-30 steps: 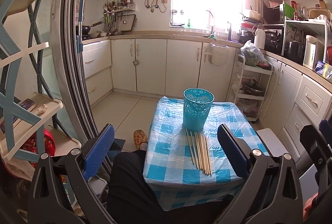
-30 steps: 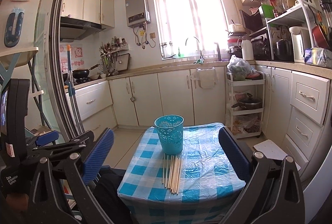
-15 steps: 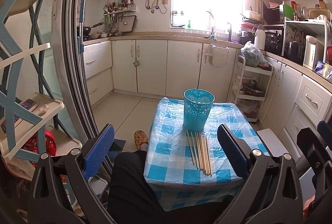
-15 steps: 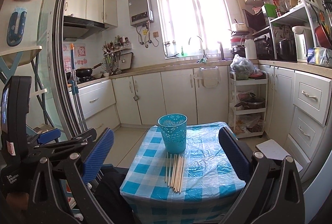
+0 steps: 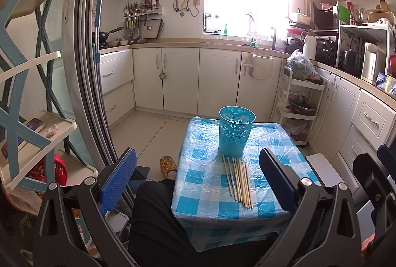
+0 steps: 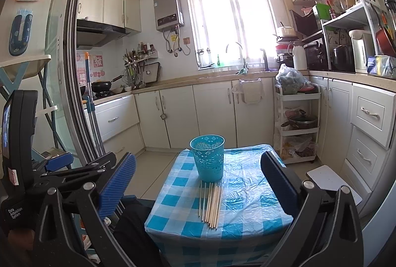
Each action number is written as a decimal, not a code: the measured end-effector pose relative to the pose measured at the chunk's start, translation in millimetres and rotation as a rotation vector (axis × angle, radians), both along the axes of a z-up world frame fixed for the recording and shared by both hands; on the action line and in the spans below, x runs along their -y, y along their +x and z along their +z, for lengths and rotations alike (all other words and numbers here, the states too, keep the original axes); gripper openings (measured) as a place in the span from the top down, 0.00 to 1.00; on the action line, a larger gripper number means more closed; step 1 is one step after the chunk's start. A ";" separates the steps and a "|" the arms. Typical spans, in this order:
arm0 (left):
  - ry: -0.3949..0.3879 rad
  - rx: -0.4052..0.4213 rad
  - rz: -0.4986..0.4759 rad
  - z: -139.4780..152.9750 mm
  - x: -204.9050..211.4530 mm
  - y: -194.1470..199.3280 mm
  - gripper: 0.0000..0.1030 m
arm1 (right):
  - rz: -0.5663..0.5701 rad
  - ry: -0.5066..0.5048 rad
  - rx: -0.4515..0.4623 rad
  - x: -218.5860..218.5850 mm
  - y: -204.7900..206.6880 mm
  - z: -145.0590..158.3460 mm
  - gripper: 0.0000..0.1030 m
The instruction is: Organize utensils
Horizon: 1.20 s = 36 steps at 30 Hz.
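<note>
The task is at its very beginning: nothing is picked up yet. The left gripper [image 5: 198, 178] hangs in the air before the small table [image 5: 279, 207], its blue pads spread wide and holding nothing. The right gripper [image 6: 198, 179] is the same, wide apart and empty, and well back from the table too.

The chopsticks [image 5: 238, 180] lie as a loose bundle on the checked plastic cloth, near the middle of the table, with their far ends almost touching the foot of the turquoise basket [image 5: 236, 129]. Seen from the bundle, the basket stands at 12 o'clock, upright, with its mouth free (whether anything is inside cannot be seen from this height). In the right wrist view the same sticks [image 6: 210, 202] fan a little toward the near edge, at 6 o'clock from the basket [image 6: 208, 157].

The step in hand seems to be the approach. The next move probably calls for one gripper to go down to the bundle, close across the sticks at their middle and lift them level, then turn them upright over the basket. The sticks are thin and round, so they may roll or slip out if the grip takes only a few of them.
</note>
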<state>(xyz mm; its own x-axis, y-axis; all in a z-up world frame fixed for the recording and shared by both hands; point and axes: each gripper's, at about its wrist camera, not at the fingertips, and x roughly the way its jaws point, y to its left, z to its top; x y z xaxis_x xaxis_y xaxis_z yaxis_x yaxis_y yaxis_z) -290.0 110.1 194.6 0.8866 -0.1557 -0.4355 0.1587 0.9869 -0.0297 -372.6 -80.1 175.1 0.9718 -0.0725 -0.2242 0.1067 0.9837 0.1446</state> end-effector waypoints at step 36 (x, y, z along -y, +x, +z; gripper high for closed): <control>0.032 -0.456 -0.074 -166.2 46.3 213.2 0.07 | 0.063 0.154 -0.628 74.8 245.3 -208.6 0.65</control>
<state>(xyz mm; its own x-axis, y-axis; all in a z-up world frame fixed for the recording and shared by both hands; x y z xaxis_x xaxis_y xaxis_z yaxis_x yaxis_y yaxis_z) -76.9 63.8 28.4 0.5908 -0.1912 -0.7838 0.2061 0.9751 -0.0826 -127.2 -154.9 -33.5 0.6536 0.0588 -0.7545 0.1597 0.9638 0.2134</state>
